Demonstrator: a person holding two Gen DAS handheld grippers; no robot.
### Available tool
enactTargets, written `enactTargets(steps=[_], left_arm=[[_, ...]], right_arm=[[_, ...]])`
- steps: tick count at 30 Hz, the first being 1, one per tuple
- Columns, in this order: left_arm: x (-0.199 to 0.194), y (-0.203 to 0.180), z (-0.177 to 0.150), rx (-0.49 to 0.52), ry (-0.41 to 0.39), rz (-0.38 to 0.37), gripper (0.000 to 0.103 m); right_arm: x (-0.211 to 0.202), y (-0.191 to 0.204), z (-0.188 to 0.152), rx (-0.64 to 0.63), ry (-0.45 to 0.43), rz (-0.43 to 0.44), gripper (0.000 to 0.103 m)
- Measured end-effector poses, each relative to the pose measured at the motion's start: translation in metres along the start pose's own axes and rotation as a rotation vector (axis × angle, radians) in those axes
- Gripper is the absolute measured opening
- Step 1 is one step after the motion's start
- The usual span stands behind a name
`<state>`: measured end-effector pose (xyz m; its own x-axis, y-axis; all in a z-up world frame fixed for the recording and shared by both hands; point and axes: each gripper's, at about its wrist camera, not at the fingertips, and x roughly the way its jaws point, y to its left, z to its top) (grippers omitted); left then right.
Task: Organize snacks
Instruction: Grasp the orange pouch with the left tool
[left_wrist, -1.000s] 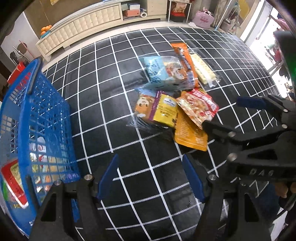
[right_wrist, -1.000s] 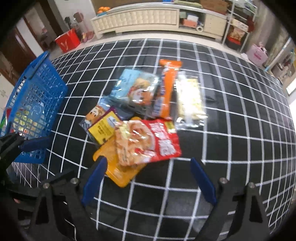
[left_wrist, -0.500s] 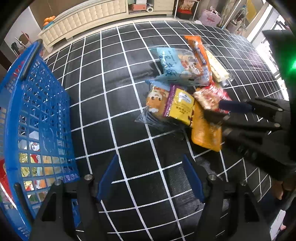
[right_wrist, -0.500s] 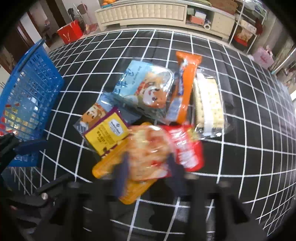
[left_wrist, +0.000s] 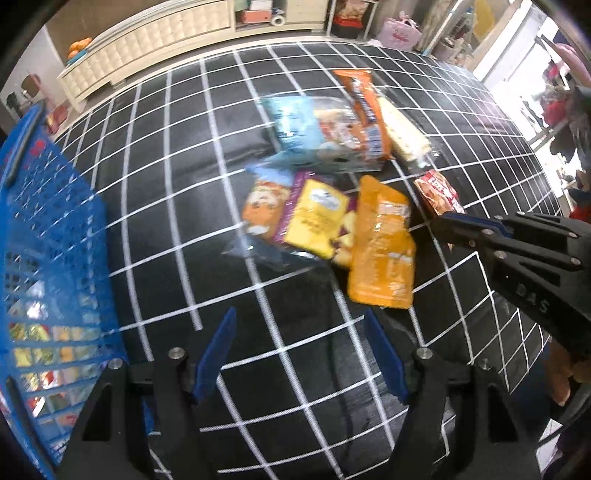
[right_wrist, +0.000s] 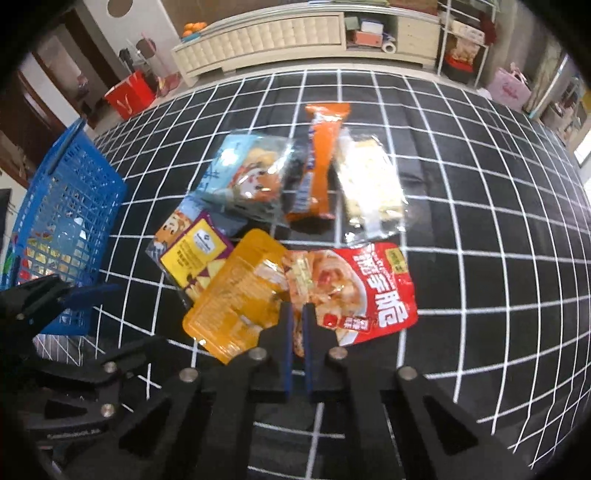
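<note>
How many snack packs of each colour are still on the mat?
Orange: 2
Red: 1
Light blue: 1
Purple and yellow: 1
Pale clear pack: 1
Total: 6, with another pack partly hidden under the purple one, not counted.

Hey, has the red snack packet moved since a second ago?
Yes. The red snack packet has shifted right off the orange pouch, which stays put beside the purple-and-yellow packet; the right gripper is shut on its edge.
</note>
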<state>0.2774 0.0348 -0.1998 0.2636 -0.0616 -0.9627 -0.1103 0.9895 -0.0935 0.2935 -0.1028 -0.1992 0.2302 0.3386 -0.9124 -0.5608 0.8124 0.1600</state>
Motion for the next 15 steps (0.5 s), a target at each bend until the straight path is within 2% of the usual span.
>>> enactTargets(steps=[4, 12, 14, 15], left_arm=[[0.013, -0.006, 0.007, 0.013, 0.014, -0.008, 0.069], [0.03, -0.02, 0.012, 0.044, 0.025, -0.035, 0.068], [0.029, -0.027, 0.01, 0.063, 0.033, -0.03, 0.06], [0.031, -0.031, 0.009, 0.071, 0.035, -0.028, 0.051]], right_arm=[[-0.008, -0.018, -0.008, 0.028, -0.006, 0.003, 0.007], [-0.016, -0.028, -0.015, 0.046, -0.025, 0.031, 0.007], [-0.015, -0.028, -0.016, 0.05, -0.025, 0.033, 0.007], [-0.011, -0.024, -0.015, 0.052, -0.021, 0.034, 0.007]])
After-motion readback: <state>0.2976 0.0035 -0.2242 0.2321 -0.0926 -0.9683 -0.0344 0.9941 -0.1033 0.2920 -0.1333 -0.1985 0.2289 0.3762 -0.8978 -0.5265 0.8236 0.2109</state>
